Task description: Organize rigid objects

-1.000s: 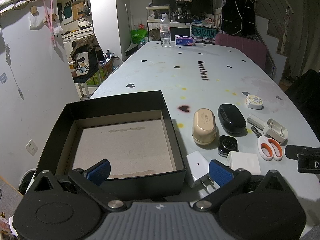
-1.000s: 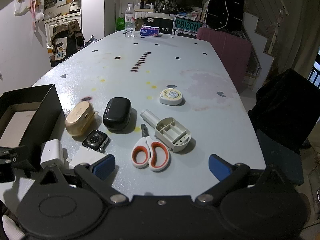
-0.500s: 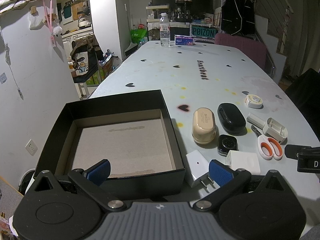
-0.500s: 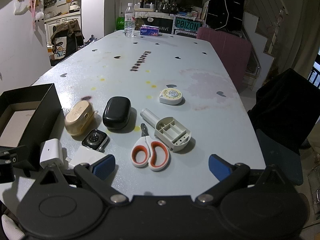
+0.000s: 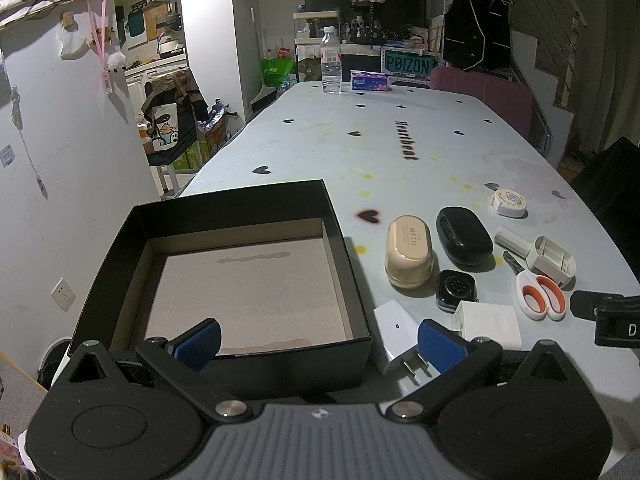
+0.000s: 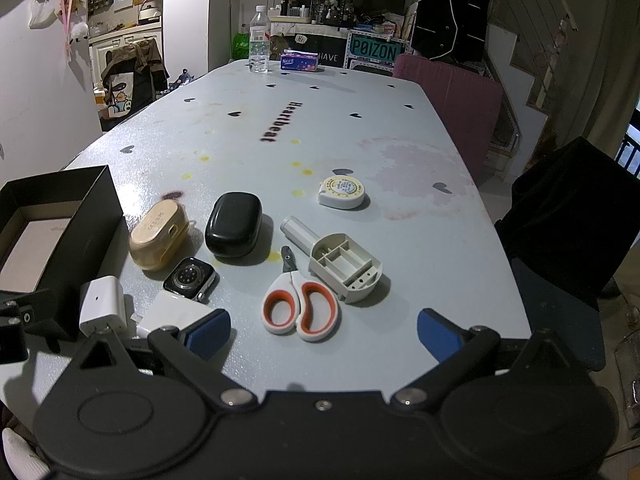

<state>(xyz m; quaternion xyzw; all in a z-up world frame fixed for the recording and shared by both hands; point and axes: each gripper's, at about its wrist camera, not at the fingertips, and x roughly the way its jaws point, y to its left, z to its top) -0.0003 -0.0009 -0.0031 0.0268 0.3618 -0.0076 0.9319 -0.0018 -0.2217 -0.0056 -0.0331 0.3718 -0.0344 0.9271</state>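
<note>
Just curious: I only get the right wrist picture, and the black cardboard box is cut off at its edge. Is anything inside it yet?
Observer: No. The left wrist view shows the black cardboard box whole, and its brown floor is bare.
Visitor: And the other claw? I barely see a corner of it.
Observer: The left claw is open. One blue pad sits over the box's near wall, and the other is beside the white plug-in charger, just outside the box.
</note>
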